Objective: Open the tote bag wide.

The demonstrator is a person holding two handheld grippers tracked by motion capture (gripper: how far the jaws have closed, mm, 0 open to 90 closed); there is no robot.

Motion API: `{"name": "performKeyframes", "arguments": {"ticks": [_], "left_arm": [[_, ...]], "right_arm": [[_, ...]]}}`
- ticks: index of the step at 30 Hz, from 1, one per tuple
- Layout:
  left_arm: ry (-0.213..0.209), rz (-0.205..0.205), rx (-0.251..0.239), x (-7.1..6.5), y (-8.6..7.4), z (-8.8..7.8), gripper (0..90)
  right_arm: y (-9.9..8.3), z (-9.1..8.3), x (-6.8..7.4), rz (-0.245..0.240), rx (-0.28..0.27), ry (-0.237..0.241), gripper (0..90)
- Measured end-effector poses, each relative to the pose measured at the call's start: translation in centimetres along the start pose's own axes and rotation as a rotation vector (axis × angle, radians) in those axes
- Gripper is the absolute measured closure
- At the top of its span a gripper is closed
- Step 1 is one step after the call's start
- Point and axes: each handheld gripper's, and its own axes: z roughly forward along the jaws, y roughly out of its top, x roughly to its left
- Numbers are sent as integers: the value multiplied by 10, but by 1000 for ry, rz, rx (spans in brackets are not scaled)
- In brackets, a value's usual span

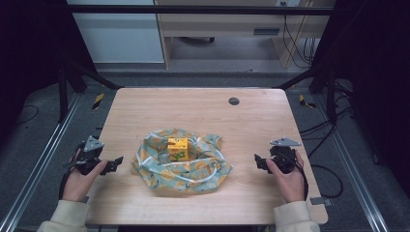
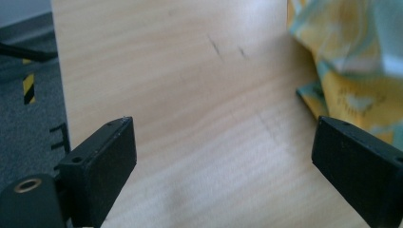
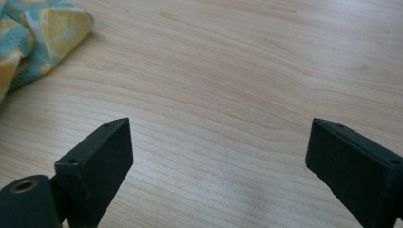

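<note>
Bare table (image 1: 145,104) surrounds crumpled cloth (image 1: 193,169).

A crumpled cloth (image 1: 181,162) printed with yellow lemon slices on pale teal lies at the centre of the high view, bunched into a loose ring with a white cord trailing across its lower folds; a small yellow carton (image 1: 178,148) stands upright in its hollow, slightly above the cloth's middle, green marking on its front face.
</note>
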Motion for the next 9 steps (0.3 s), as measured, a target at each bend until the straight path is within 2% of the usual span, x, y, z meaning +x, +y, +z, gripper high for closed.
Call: {"name": "performKeyframes", "arguments": {"ticks": [3, 9], "left_arm": [[8, 8, 24, -4, -7, -1, 74], [31, 7, 21, -7, -15, -9, 74]], "right_arm": [[1, 4, 0, -5, 9, 0, 99], [4, 9, 5, -17, 20, 20, 98]]}}
